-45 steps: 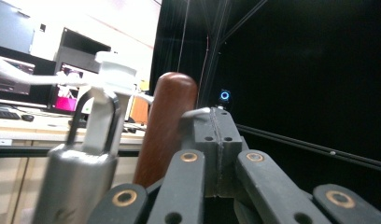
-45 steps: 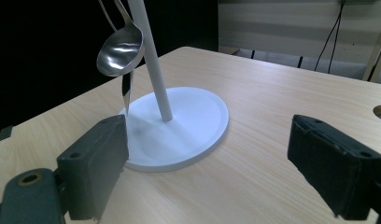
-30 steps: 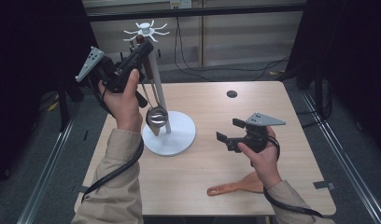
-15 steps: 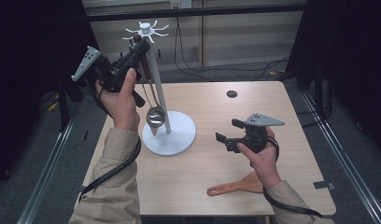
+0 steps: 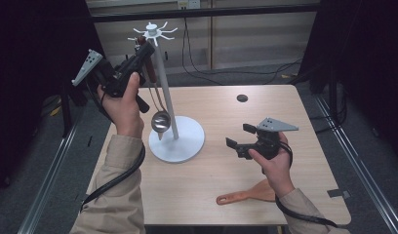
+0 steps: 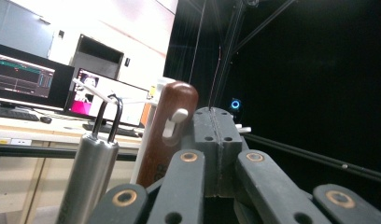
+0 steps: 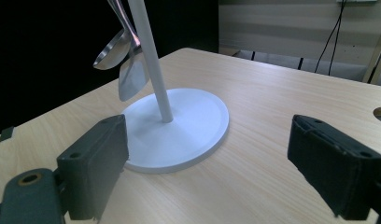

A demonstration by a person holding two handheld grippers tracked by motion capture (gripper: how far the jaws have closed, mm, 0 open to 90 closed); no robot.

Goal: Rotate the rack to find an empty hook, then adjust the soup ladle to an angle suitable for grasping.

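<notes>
Hanging the wooden-handled utensil (image 6: 167, 133) on the rack (image 5: 160, 87), I'm keeping my left tool (image 5: 141, 53) clamped on its handle beside the hung ladle (image 5: 160, 121), while my right tool (image 5: 238, 139) is idling open and the spatula (image 5: 246, 194) is waiting on the tabletop (image 5: 221, 112).

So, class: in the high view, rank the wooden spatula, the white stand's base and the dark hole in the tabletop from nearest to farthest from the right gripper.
From the right gripper:
1. Wooden spatula, at the table's near edge.
2. Stand base, to its left, only slightly farther.
3. Dark hole, near the far edge.
</notes>
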